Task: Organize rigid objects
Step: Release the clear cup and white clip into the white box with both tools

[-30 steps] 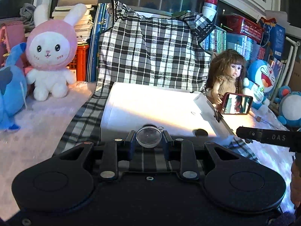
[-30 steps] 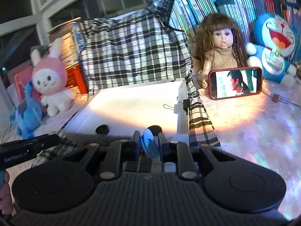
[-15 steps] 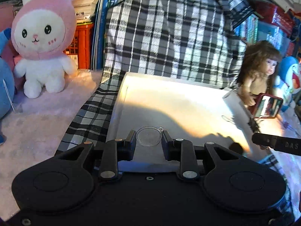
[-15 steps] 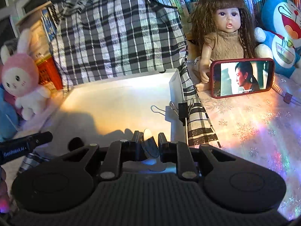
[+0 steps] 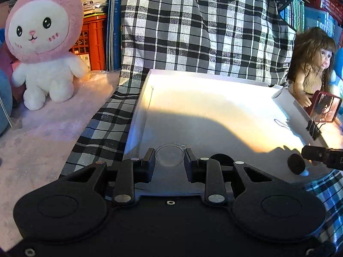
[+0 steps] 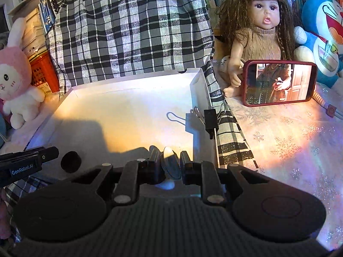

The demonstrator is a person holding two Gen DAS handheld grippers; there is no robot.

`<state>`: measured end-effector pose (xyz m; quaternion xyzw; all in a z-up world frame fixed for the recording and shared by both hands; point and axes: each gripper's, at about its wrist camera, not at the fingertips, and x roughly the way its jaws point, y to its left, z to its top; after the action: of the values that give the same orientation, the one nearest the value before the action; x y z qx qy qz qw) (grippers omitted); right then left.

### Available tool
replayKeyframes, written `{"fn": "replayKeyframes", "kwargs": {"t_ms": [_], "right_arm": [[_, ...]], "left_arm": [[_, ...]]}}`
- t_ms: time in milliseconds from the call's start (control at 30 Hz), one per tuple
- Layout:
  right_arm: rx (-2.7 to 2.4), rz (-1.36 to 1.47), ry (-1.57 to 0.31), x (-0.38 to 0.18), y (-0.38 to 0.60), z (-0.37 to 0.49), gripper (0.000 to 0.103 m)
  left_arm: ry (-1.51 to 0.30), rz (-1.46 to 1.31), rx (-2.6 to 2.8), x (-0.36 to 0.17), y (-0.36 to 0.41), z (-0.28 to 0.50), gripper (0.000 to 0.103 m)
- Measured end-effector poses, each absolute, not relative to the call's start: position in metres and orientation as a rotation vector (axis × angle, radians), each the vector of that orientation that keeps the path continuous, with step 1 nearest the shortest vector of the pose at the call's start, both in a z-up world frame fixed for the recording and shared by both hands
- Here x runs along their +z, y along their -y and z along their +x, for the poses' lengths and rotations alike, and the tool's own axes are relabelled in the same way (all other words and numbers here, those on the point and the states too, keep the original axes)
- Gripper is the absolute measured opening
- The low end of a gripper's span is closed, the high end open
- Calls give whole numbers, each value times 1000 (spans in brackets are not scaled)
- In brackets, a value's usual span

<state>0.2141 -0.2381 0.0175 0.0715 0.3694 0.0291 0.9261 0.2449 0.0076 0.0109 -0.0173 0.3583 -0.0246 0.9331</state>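
Left tool [image 5: 169,162]: clamped on a clear round lens [image 5: 169,155] held flat between its fingers, low over the near end of the white tray [image 5: 137,115].
Right tool [image 6: 170,163]: clamped on a tilted dark disc [image 6: 170,167], edge-on, above the tray's [image 6: 199,90] near right corner.
Black cap [image 6: 70,161]: lies on the tray floor, near the tools.
Binder clip [image 6: 210,118]: clipped to the tray's right wall.
Surroundings: checked cloth [image 5: 199,27] under and behind the tray; pink rabbit plush [image 5: 42,42] at left; doll [image 6: 259,27] and phone [image 6: 278,83] at right.
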Motion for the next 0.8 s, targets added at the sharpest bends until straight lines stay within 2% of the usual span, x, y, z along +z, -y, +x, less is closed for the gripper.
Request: {"fn": "replayKeyframes", "kwargs": {"t_ms": [767,800], "right_arm": [[30,149,-744,11,238,218,25],[31,151,-745,12,238,218,28]], "left_arm": [[-713,-1,-80,6,1,249,28],[-711,-4,-80,6,0,248,29]]}}
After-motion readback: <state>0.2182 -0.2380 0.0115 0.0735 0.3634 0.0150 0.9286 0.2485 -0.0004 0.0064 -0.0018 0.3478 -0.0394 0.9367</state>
